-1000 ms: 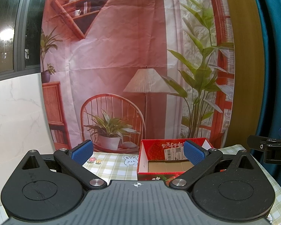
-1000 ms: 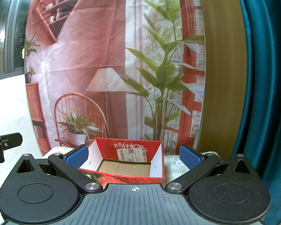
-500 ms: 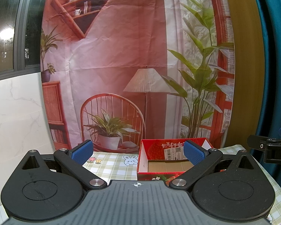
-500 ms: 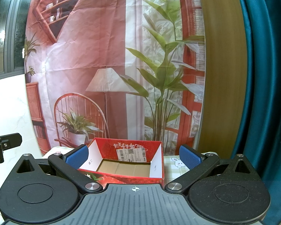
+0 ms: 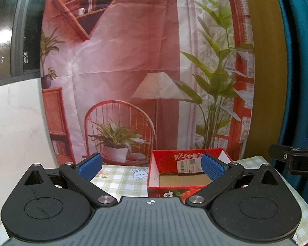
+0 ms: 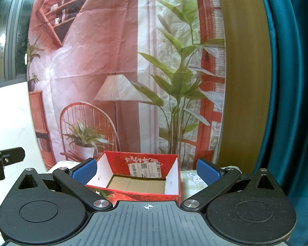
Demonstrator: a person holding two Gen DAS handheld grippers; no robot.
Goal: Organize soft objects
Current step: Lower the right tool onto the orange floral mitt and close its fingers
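Observation:
A red cardboard box [image 5: 168, 157] with an empty brown floor stands on a green checked tablecloth [image 5: 121, 180]. It also shows in the right wrist view [image 6: 121, 162]. My left gripper [image 5: 151, 167] is open and empty, held above the cloth in front of the box. My right gripper [image 6: 146, 169] is open and empty, facing the box. No soft objects show in either view. The right gripper's side [image 5: 293, 160] shows at the right edge of the left wrist view.
A printed backdrop [image 5: 133, 61] of a room hangs right behind the table. A teal curtain [image 6: 287, 82] hangs on the right. A white marble wall [image 5: 16, 123] is on the left. The left gripper's side [image 6: 4, 160] shows at the left edge.

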